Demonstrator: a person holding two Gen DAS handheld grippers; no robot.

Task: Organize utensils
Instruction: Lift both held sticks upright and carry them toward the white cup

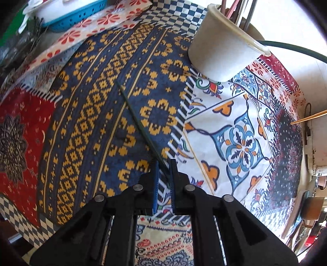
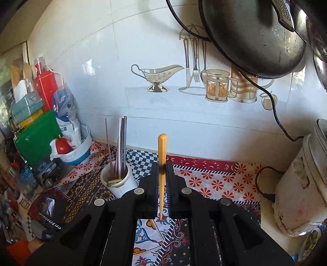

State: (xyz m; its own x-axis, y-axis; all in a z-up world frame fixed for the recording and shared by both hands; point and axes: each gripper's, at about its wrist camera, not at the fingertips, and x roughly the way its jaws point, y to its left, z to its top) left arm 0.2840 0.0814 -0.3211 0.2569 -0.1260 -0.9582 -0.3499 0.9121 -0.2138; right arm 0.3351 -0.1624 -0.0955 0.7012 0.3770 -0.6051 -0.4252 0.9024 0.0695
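A thin dark green chopstick [image 1: 141, 124] lies on the patterned tablecloth [image 1: 85, 122]. Its near end sits between the fingertips of my left gripper [image 1: 165, 168], which points steeply down. It rests against the right pad, and a narrow strip of cloth shows between it and the blue left pad, so the jaws stand slightly open. My right gripper [image 2: 162, 163] is shut on a yellow chopstick [image 2: 162, 147], held upright with its thick end up; its tip also shows in the left wrist view [image 1: 308, 117]. The white cup [image 1: 222, 45] [image 2: 119, 180] holds several chopsticks.
A blue basket [image 1: 77, 16] [image 2: 78, 158] with a white container stands at the back left, beside a green board [image 2: 34, 139] and packets. A white cooker [image 2: 300, 180] with a black cord stands at the right. A dark pan [image 2: 255, 36] hangs on the tiled wall.
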